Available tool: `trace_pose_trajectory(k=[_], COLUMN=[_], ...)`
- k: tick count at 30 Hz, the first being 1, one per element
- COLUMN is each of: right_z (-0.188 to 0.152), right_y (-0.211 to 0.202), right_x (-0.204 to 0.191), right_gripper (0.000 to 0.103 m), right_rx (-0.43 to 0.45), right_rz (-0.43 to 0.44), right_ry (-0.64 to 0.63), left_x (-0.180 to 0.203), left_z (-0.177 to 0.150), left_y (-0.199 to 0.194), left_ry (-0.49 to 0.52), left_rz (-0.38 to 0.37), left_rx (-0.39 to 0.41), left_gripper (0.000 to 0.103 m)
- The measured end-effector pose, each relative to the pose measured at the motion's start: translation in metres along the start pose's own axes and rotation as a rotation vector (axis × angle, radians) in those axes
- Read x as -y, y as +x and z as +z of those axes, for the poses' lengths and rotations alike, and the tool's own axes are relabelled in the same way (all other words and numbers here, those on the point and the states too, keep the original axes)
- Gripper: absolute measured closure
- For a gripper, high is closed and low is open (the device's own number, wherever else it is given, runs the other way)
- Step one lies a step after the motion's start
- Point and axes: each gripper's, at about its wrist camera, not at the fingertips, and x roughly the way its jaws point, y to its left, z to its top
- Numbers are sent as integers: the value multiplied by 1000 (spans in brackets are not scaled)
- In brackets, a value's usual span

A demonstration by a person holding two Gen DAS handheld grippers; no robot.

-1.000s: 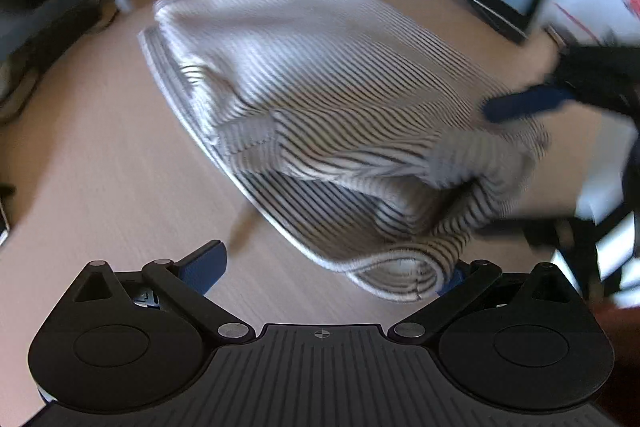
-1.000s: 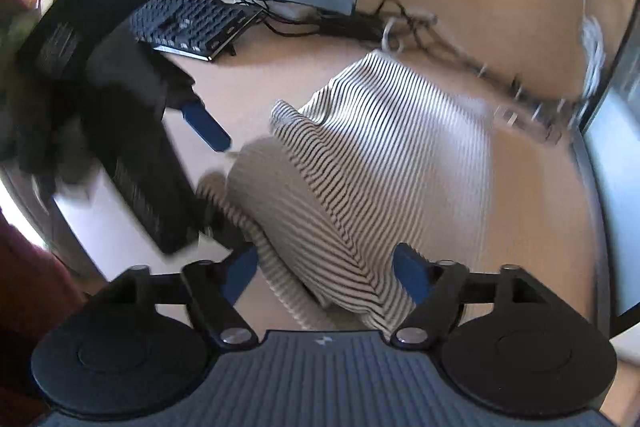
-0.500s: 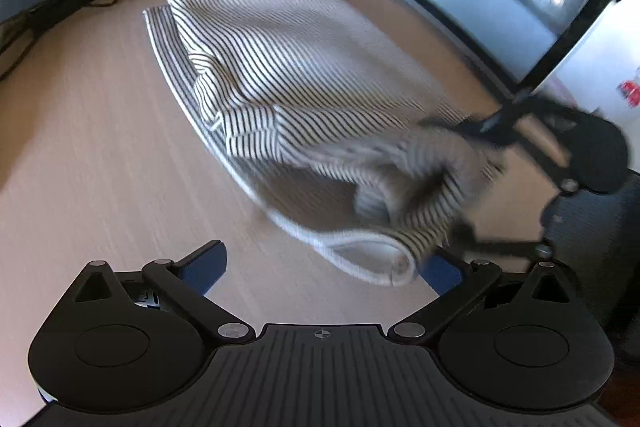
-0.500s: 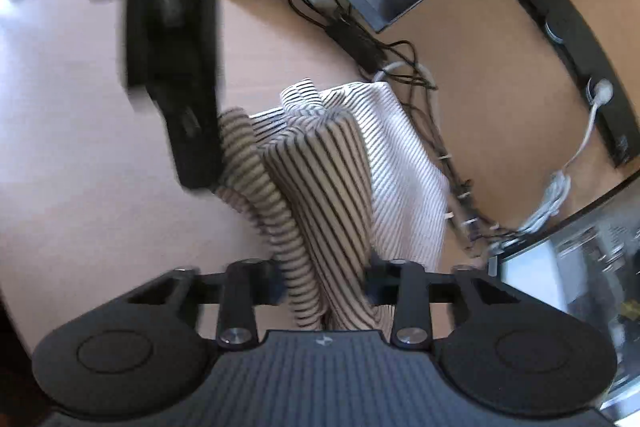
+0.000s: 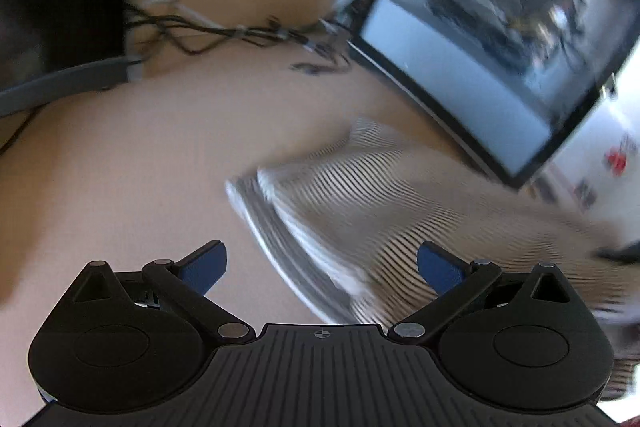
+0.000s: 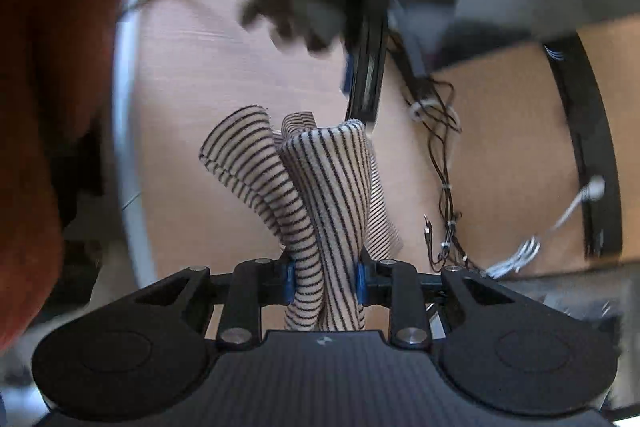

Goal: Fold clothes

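A cream garment with thin dark stripes point(image 5: 360, 211) lies bunched on the wooden desk point(image 5: 120, 167), blurred by motion. My left gripper point(image 5: 322, 263) is open and empty, just in front of the garment's near left edge. My right gripper point(image 6: 325, 277) is shut on a thick bundle of the striped garment point(image 6: 320, 195). It holds the bundle lifted, with folds hanging past the blue fingertips point(image 6: 289, 277). The left gripper's black body point(image 6: 360, 39) shows blurred beyond the cloth in the right wrist view.
A monitor point(image 5: 500, 67) stands at the back right of the desk. Tangled cables point(image 5: 224, 31) run along the back edge; they also show in the right wrist view point(image 6: 444, 187). A dark monitor base point(image 5: 68, 83) is at the back left. The person's red sleeve point(image 6: 48, 107) fills the left.
My right gripper closed on the striped garment and lifted a bundle of it. The garment shifted right and toward me in the left wrist view. My left gripper stayed open.
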Motion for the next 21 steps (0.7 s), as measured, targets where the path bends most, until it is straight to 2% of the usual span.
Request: trace_pose_trajectory(k=[2, 4, 6, 11, 16, 19, 21], right_z=[5, 10, 13, 19, 14, 8, 6], right_y=[-14, -18, 4, 73, 146, 164, 166], right_x=[11, 25, 41, 68, 73, 77, 79], right_gripper=[78, 78, 77, 74, 70, 67, 66], right_rx=[3, 11, 27, 93, 112, 132, 150], right_rz=[17, 35, 55, 127, 204, 228, 224], right_ry=[-52, -94, -127, -192, -134, -41, -4], left_x=[11, 20, 29, 37, 23, 4, -11], left_z=[-3, -10, -15, -23, -27, -32, -32], left_y=[14, 21, 27, 36, 19, -5, -23], left_ry=[90, 178, 223, 262, 197, 108, 34], left_rz=[-13, -62, -89, -121, -119, -84, -77], left_rx=[-29, -54, -75, -98, -95, -71, -48], left_gripper=[1, 8, 13, 14, 15, 9, 8])
